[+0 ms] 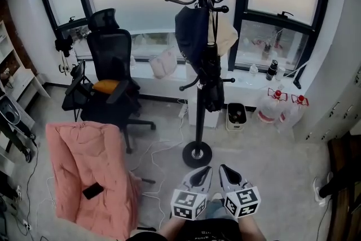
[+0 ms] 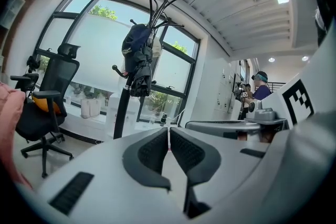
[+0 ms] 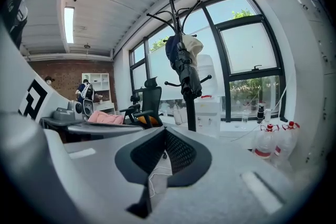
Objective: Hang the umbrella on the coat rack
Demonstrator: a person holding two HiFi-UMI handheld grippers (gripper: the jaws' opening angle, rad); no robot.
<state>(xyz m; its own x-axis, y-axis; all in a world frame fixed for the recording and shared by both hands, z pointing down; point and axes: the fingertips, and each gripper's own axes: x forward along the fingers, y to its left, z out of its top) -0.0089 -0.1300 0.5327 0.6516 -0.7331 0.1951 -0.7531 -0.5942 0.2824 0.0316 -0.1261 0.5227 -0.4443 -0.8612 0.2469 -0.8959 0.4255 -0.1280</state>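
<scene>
My left tool [image 1: 201, 173] and right tool [image 1: 227, 172] share one build: a light grey moulded shell that tapers into two curved jaws. The jaws are lined with black pads [image 2: 149, 152] of fine ribbed texture. Each tool carries a white marker cube [image 1: 188, 204] printed with black square patterns. I wear a dark top [image 1: 211, 232] with small pale lettering.

Open floor [image 1: 254, 149] w/ cables [image 1: 163, 150] before coat rack [image 1: 198, 127], office chair [image 1: 113, 59] left, water jugs [image 1: 271, 105] right
</scene>
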